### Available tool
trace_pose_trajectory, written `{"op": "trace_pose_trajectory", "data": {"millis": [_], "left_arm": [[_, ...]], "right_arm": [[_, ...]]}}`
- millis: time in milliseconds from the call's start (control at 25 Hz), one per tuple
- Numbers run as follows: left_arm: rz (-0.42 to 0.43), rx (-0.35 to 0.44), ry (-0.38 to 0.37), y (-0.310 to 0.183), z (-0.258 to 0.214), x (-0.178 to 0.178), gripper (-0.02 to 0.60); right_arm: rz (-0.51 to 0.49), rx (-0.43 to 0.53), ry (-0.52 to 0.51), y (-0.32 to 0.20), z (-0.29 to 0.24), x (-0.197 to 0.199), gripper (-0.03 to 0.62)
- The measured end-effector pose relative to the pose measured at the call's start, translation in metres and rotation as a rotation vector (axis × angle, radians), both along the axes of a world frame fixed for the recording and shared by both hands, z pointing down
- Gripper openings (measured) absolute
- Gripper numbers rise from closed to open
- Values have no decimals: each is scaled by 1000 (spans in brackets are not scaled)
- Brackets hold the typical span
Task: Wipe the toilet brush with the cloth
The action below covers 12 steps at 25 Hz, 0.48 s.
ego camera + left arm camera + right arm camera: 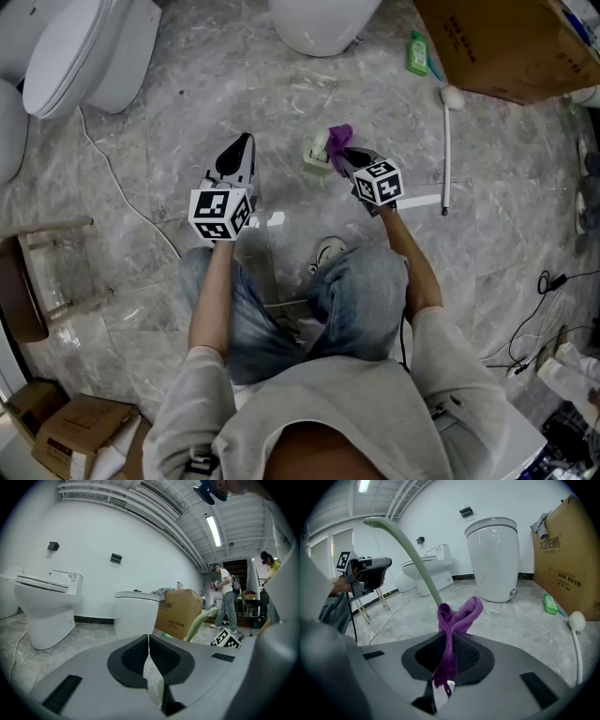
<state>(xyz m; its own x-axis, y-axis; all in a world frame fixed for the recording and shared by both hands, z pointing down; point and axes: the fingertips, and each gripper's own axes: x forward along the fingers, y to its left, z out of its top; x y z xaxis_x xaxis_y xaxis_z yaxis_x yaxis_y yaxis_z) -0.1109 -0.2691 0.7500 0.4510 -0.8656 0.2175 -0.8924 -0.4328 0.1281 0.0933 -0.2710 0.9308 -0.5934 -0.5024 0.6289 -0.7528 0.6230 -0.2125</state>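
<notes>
Squeezing the purple cloth (457, 613), the right gripper (449, 641) is holding it beside the toilet brush (422, 576) to rub it, while the left gripper (149, 641) is hanging closed, empty.

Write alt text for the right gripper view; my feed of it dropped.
The right gripper, jaws shut on a purple cloth, holds it up in front of the pale green toilet brush handle, which curves up and to the left behind the cloth. A white toilet and a cardboard box stand farther back.

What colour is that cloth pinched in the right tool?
Purple. The cloth shows best in the right gripper view.
</notes>
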Motion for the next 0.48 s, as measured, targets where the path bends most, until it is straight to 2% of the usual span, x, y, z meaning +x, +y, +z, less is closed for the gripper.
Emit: {"op": "trace_pose_trajectory", "data": {"millis": [200,480], "left_arm": [[5,3,-1,0,0,2,23],[0,3,16,-1,-3,3,24]], "right_arm": [[17,85,13,-8,-30,7,69],[51,320,-56,-18,-156,8,69]]}}
